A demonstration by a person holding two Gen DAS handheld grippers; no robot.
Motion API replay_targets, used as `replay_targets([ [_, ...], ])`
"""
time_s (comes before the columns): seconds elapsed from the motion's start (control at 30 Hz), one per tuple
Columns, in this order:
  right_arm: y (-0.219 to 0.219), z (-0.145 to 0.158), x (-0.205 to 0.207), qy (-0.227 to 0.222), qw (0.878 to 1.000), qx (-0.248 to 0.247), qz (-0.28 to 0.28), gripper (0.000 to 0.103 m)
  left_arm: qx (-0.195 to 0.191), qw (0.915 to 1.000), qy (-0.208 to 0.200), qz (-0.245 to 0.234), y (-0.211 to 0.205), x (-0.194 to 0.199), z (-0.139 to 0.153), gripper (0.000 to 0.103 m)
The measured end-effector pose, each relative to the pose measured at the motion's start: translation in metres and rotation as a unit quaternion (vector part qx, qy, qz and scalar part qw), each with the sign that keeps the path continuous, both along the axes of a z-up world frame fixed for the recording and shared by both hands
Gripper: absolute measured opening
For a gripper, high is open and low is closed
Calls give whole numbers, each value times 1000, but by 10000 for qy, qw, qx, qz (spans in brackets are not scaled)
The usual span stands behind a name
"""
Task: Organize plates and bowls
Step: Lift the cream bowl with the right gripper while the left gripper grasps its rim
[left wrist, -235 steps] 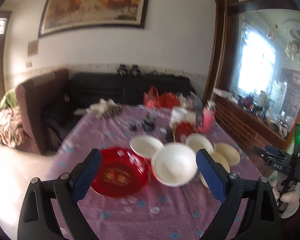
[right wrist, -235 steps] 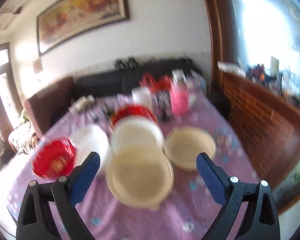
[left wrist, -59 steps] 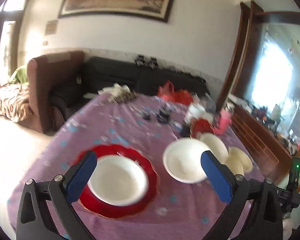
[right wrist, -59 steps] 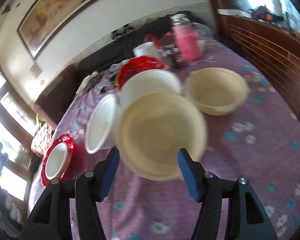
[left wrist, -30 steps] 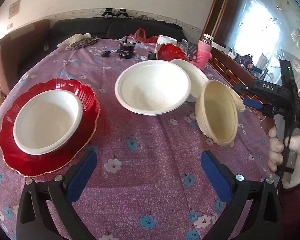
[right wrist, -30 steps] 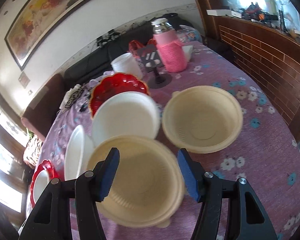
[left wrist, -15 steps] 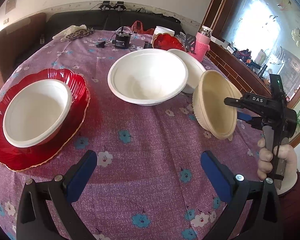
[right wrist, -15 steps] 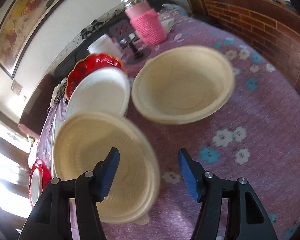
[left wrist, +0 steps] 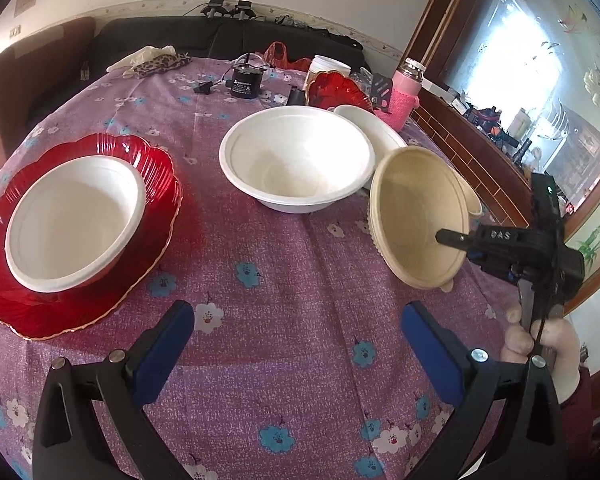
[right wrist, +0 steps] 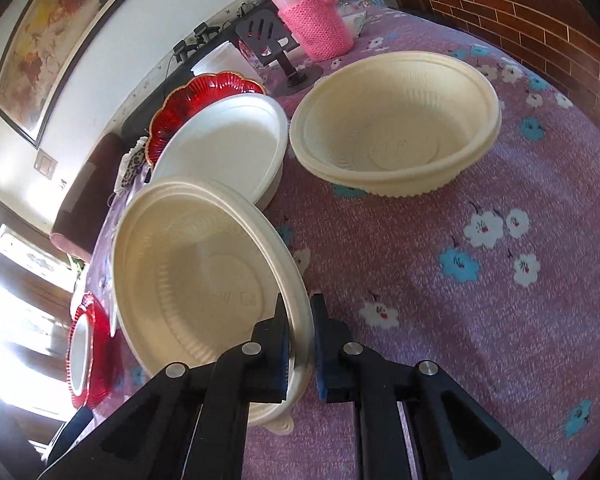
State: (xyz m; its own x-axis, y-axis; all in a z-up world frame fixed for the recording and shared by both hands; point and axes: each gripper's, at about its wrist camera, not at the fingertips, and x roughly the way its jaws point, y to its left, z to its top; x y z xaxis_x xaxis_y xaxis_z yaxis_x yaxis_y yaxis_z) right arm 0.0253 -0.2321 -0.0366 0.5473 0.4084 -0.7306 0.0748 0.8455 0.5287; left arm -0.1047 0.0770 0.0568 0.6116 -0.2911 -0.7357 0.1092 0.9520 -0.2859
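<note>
My right gripper [right wrist: 300, 332] is shut on the rim of a cream bowl [right wrist: 204, 264] and holds it tilted on edge above the purple tablecloth; it also shows in the left wrist view [left wrist: 416, 216]. A second cream bowl [right wrist: 396, 124] sits beyond it. A white bowl [left wrist: 296, 160] stands mid-table, with another white bowl [right wrist: 224, 144] behind it. A further white bowl [left wrist: 72, 216] sits in a red plate [left wrist: 156, 168] at the left. My left gripper [left wrist: 296, 344] is open and empty, low over the cloth near the front edge.
A second red plate [left wrist: 336, 88], a pink-sleeved bottle [right wrist: 312, 20], a black phone stand [right wrist: 268, 36], a white cup [left wrist: 326, 68] and a small black device [left wrist: 246, 80] stand at the far side. A brick ledge [right wrist: 520, 8] runs along the right. A dark sofa lies behind the table.
My right gripper has closed fully on the cream bowl's rim and tipped the bowl more upright. The left gripper has dropped lower and closer to the table and stayed open.
</note>
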Motion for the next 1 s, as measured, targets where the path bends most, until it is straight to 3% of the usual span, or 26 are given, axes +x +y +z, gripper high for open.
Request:
replay_targets([
  [0.17, 0, 1, -8, 65, 9996, 208, 169, 10, -114, 9999, 124, -4, -9, 18, -3, 103],
  [0.37, -8, -14, -22, 401, 9948, 879, 315, 10, -367, 9980, 507, -48, -24, 47, -17, 103],
  [0.57, 5, -16, -35, 492, 9922, 947, 642, 10, -520, 9954, 789, -146, -43, 61, -32, 103],
  [0.6, 10, -15, -37, 483, 9918, 926, 730, 10, -572, 9946, 830, -229, -46, 61, -34, 101],
  [0.67, 20, -11, -39, 467, 9912, 890, 856, 10, -621, 9934, 896, -367, -50, 58, -37, 84],
  [0.73, 33, -5, -40, 417, 9902, 855, 1019, 10, -704, 9902, 1075, -554, -51, 58, -39, 54],
  [0.8, 45, 4, -40, 335, 9899, 771, 1138, 10, -745, 9893, 1159, -480, -45, 53, -38, 51],
  [0.9, 72, 23, -40, 126, 9877, 674, 1403, 10, -748, 9928, 909, -234, -25, 43, -24, 52],
  [1.0, 98, 39, -38, -1, 9835, 697, 1670, 10, -993, 9924, 720, 57, 6, 34, -8, 52],
])
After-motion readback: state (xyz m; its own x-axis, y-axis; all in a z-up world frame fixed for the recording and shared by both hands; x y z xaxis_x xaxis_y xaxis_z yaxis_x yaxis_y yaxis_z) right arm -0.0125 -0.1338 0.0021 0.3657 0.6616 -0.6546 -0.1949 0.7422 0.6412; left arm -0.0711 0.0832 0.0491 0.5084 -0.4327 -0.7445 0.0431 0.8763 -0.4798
